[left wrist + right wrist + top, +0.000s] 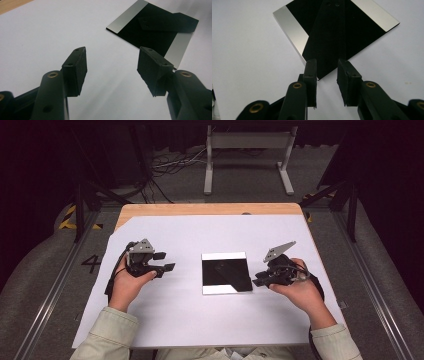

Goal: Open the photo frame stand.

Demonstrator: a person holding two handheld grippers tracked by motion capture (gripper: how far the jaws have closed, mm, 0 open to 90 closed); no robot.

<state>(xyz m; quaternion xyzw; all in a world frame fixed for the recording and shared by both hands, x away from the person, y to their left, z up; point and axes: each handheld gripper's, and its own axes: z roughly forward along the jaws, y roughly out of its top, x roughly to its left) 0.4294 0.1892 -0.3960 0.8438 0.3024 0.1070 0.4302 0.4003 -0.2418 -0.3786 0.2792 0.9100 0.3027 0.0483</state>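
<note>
Your glossy square mirror plate (226,272) lies flat mid-sheet (175,320). Your right gripper (260,281), at its three o'clock, stands part-open and empty; its own view reveals reflected jaws. Your left gripper (165,261) gapes wide, empty.

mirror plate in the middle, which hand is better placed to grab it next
Right, probably. The right gripper sits at the mirror plate's right edge, jaws part open with its near corner just ahead of them. The left gripper hangs apart over the white sheet, jaws wide open.
</note>
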